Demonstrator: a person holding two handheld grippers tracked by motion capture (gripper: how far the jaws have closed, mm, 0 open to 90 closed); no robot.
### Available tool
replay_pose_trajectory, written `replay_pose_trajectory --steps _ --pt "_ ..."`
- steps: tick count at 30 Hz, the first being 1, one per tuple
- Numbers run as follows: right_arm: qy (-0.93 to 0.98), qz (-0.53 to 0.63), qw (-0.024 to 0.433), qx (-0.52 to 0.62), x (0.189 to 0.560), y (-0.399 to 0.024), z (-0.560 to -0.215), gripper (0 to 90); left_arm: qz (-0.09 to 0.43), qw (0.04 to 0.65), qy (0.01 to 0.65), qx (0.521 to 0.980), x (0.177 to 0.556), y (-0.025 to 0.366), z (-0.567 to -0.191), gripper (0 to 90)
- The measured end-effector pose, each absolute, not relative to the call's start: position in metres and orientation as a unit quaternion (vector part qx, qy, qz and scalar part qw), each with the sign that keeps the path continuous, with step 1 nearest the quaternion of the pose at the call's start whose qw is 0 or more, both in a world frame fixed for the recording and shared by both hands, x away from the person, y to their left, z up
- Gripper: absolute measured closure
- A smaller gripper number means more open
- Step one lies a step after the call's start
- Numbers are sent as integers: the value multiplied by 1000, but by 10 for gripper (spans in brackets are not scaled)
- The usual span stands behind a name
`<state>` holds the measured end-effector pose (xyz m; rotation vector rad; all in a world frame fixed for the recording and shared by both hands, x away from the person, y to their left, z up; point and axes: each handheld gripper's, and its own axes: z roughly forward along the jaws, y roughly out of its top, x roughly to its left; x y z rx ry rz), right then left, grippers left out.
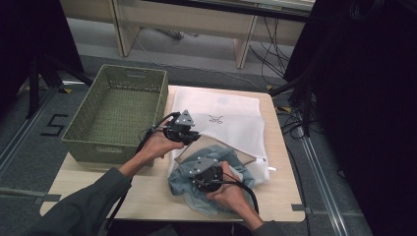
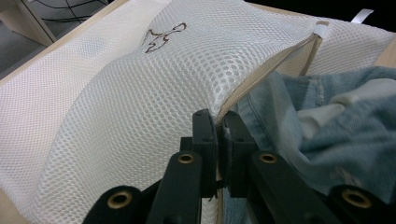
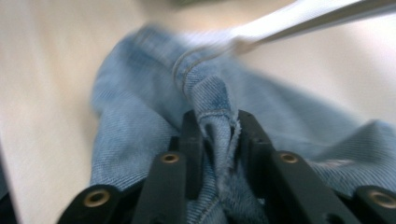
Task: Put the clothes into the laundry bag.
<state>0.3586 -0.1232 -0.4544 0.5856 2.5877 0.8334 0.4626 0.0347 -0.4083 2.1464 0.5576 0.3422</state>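
A white mesh laundry bag [image 1: 231,118] lies on the wooden table [image 1: 98,184]. My left gripper [image 1: 194,137] is shut on the bag's near opening edge and holds it lifted; in the left gripper view the jaws [image 2: 219,122] pinch the mesh [image 2: 140,107] beside its beige zip band. A light blue denim garment [image 1: 201,199] lies crumpled at the bag's mouth, with part of it under the raised edge [image 2: 345,126]. My right gripper [image 1: 194,173] is shut on a fold of that denim [image 3: 135,112], the cloth bunched between the jaws [image 3: 217,123].
A green woven basket [image 1: 133,71] stands at the table's back left, with nothing in it. Both forearms come in from the bottom edge. Bare table [image 1: 88,172] lies left of the garment. Dark stands and cables surround the table.
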Motion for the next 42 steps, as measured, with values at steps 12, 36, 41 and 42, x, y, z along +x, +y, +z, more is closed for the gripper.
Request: replay_pose_trajectory --steps 12,36,41,42 --pt "836 293 274 375 426 -195 -446 760 140 435 210 864 461 35 -400 853" --pt "894 309 115 303 370 -155 -466 313 128 441 225 859 463 36 -402 849" --pt "911 252 158 286 371 -140 -488 517 130 431 215 867 464 37 -402 849" --pt "911 252 158 286 371 -140 -488 517 130 432 216 866 463 37 -402 849"
